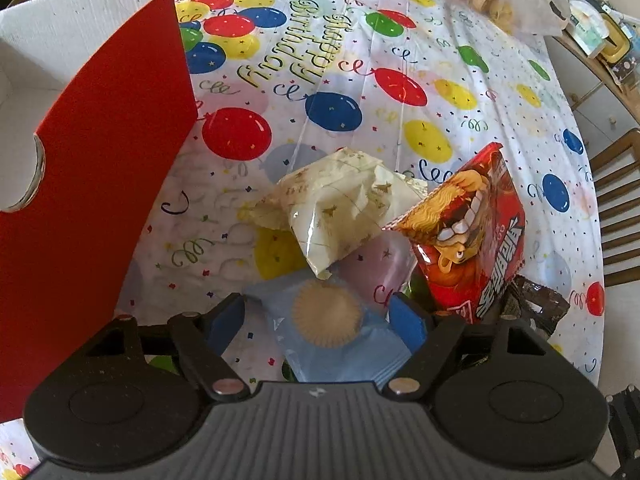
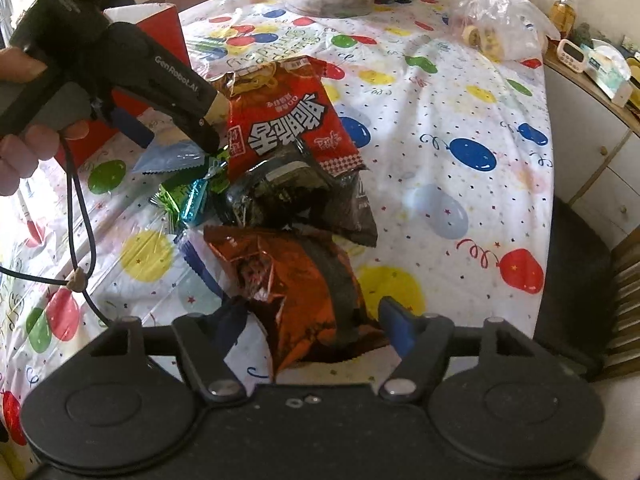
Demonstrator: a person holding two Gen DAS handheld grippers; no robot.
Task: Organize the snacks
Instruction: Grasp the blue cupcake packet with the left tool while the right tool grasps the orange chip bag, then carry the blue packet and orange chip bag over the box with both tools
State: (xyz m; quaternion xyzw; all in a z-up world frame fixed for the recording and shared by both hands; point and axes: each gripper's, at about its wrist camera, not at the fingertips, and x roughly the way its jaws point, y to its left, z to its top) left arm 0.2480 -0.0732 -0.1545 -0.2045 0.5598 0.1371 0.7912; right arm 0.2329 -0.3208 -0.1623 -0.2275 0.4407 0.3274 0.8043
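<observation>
Only right view shows the orange packet (image 2: 304,300), perhaps torn.

I can read "Happy Birthday" upside down on the balloon tablecloth (image 1: 400,32), and "GenRobot.AI" on the left gripper (image 2: 176,138) body. The red snack bag (image 2: 288,116) has big Chinese lettering I can't make out.

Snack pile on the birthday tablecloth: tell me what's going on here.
A person holds a gripper in each hand over a heap of snack packets. The left gripper is open around a light blue packet showing a round pastry. The right gripper is open over a crumpled orange-brown bag. A red noodle-snack bag, a dark packet and a cream packet lie loose. The red box stands beside them.
</observation>
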